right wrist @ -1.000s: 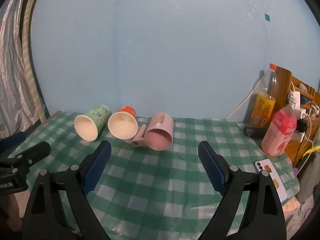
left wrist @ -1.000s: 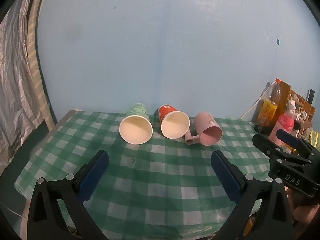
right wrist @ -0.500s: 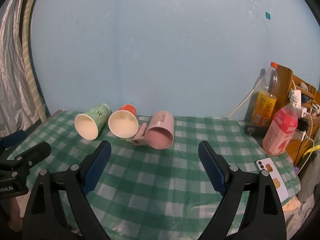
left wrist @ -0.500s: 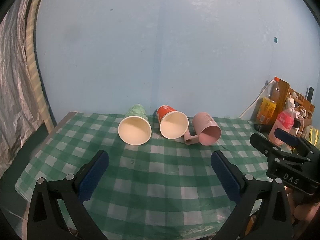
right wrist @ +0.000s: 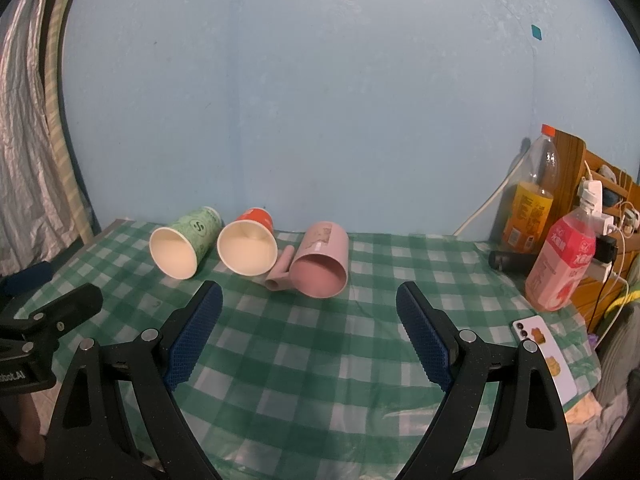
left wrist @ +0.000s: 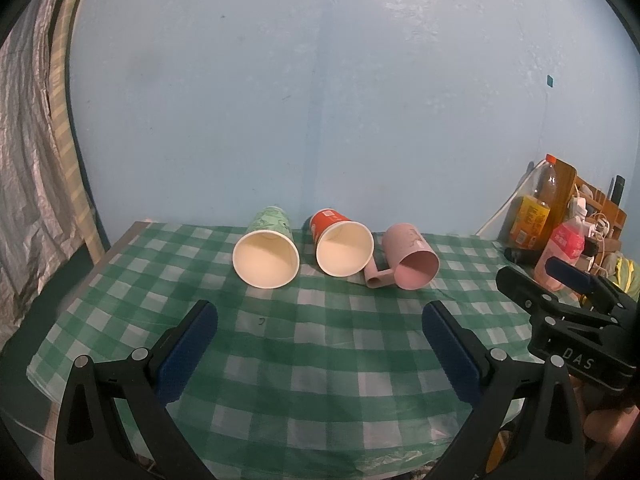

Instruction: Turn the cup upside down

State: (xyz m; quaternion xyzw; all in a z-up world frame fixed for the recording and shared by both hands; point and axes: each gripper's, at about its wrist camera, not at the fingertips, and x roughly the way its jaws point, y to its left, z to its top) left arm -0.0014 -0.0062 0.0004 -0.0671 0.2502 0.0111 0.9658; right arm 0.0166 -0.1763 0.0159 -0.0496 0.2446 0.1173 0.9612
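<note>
Three cups lie on their sides in a row at the back of the checked table, mouths toward me: a green paper cup (left wrist: pixel 267 252) (right wrist: pixel 182 242), a red paper cup (left wrist: pixel 342 246) (right wrist: pixel 250 246) and a pink mug (left wrist: pixel 410 266) (right wrist: pixel 320 262) with its handle to the left. My left gripper (left wrist: pixel 320 316) is open and empty, well short of the cups. My right gripper (right wrist: pixel 308 296) is open and empty, just in front of the pink mug. Each gripper also shows at the edge of the other's view.
The table wears a green-and-white checked cloth (left wrist: pixel 320 360). At the right stand an orange drink bottle (right wrist: pixel 528 208), a pink drink bottle (right wrist: pixel 560 264), a wooden rack with cables (right wrist: pixel 600 208) and a phone (right wrist: pixel 544 356). A blue wall is behind; a curtain (left wrist: pixel 28 160) hangs at left.
Both grippers have drifted slightly back and up; the cups look a little farther and lower. The cups have not moved. Both jaws stay open.
</note>
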